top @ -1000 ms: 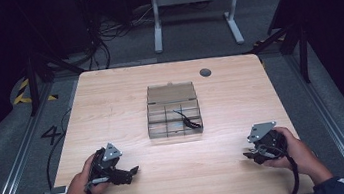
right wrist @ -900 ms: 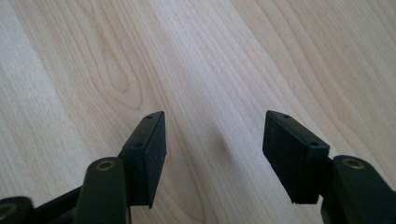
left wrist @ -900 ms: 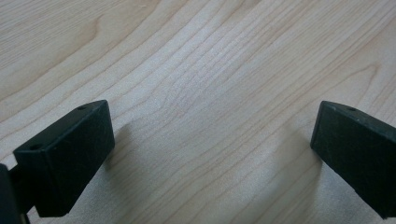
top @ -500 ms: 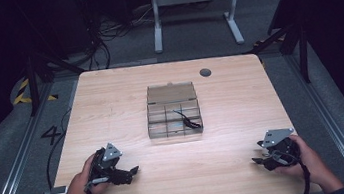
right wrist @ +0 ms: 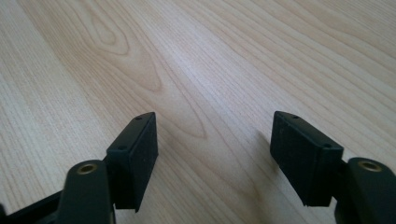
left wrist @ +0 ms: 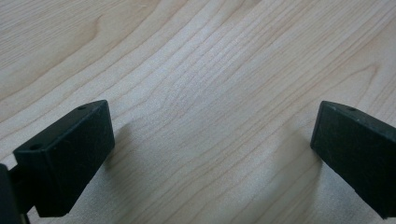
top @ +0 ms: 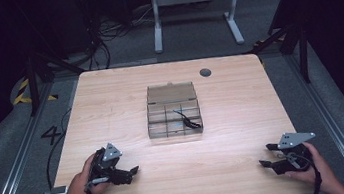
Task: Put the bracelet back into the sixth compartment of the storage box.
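- left gripper [top: 132, 173] is resting wide open on the wooden table [top: 243, 118], gripping nothing;
- right gripper [top: 267, 156] has just been opening wider, jaws empty, well apart from the clear compartment box [top: 173, 111]

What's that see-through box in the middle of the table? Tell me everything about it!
The clear box looks like plastic, a shallow organiser split by thin walls into small compartments. Its hinged lid stands open at the far side. A thin black item, too small to identify, lies in the compartments at the right. The box sits flat on the wooden table, with nothing else touching it.
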